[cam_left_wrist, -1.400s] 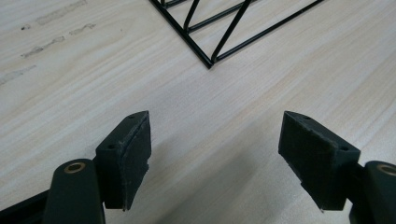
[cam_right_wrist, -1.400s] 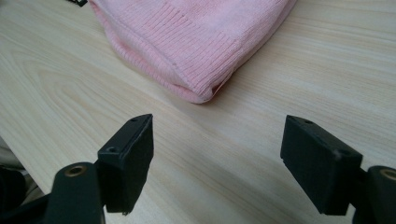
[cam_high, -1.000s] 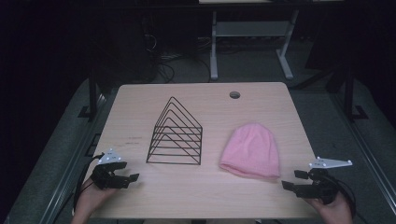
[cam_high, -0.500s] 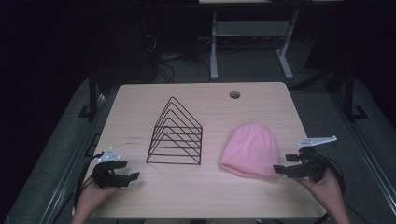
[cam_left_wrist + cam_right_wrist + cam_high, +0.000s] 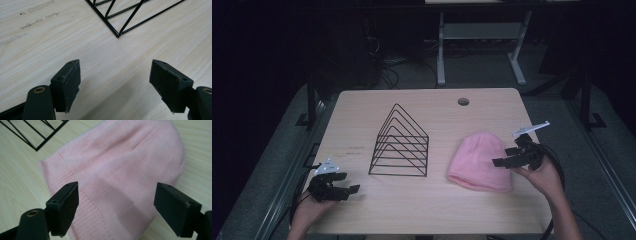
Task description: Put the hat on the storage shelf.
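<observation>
A pink knit beanie [image 5: 479, 161] lies flat on the wooden table [image 5: 437, 210], right of centre; its ribbed brim faces the near edge. My right gripper [image 5: 502, 157] hovers over the beanie's right side, jaws wide open with nothing between them. In the right gripper view the beanie [image 5: 120, 170] spreads under that gripper [image 5: 116, 210]. A black wire triangular rack [image 5: 400, 143] stands in the middle of the table. My left gripper [image 5: 347, 186] rests low at the near left corner, open and holding nothing; in the left gripper view this gripper [image 5: 115, 85] faces bare wood, with the rack's corner [image 5: 117, 35] ahead.
A round cable hole [image 5: 463, 101] sits near the table's far edge. Beyond the table, a white desk frame [image 5: 482, 45] and cables lie on the dark floor. Bare wood stretches between the left gripper and the rack.
My right gripper has moved up and left from the near right corner until it hangs over the beanie's right side. The left gripper has stayed put.
</observation>
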The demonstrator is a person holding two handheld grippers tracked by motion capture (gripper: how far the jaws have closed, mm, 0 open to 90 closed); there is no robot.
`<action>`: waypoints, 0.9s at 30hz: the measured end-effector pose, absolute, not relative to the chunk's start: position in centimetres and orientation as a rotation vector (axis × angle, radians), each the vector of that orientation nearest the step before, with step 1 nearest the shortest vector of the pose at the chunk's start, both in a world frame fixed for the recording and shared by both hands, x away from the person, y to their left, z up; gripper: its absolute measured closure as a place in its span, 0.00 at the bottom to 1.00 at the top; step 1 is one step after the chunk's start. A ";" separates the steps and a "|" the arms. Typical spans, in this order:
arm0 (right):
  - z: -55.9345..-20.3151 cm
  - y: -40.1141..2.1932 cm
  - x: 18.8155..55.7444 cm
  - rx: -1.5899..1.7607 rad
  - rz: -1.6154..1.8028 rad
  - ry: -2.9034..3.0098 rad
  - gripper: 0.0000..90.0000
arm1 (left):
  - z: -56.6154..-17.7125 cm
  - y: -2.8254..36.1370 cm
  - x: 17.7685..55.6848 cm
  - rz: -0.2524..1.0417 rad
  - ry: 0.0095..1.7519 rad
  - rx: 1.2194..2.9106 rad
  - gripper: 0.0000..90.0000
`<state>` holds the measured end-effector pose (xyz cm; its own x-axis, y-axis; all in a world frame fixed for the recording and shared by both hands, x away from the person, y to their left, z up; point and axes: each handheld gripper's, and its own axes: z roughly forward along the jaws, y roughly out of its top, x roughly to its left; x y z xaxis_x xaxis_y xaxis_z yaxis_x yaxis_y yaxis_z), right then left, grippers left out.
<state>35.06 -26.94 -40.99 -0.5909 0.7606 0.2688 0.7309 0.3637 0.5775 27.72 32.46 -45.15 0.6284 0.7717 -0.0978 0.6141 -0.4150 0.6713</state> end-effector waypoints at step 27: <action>-41.8 -26.5 44.2 1.538 0.928 2.641 0.40 | -45.3 32.3 27.7 0.276 1.071 2.167 0.28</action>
